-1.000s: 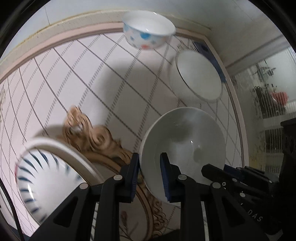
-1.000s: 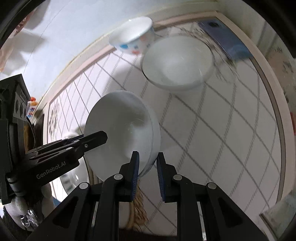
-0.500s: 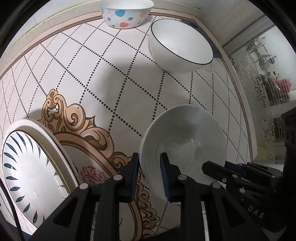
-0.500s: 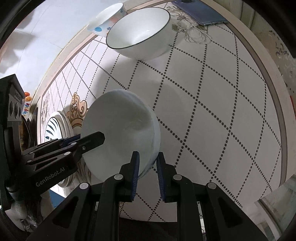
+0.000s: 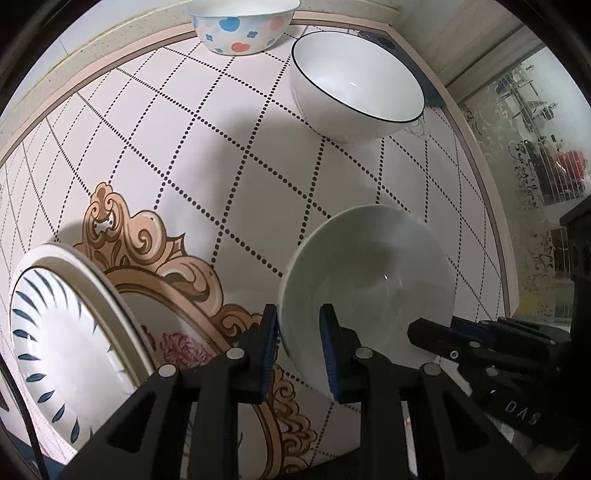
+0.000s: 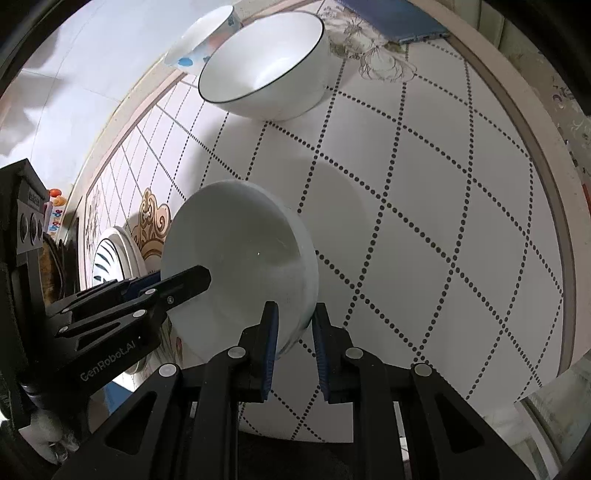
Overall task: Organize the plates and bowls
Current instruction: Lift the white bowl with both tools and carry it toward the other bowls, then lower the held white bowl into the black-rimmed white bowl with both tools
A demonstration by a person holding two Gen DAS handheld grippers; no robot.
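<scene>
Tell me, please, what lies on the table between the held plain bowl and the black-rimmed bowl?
Nothing: between the plain bowl and the black-rimmed bowl only bare dotted tabletop and a shadow show, clearest in the right wrist view.

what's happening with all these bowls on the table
A person holds a plain white bowl off the patterned table with both tools: the left tool and right tool each clamp its rim from opposite sides. Farther back sit a black-rimmed bowl and a spotted bowl. A blue-leaf plate lies to the left.
</scene>
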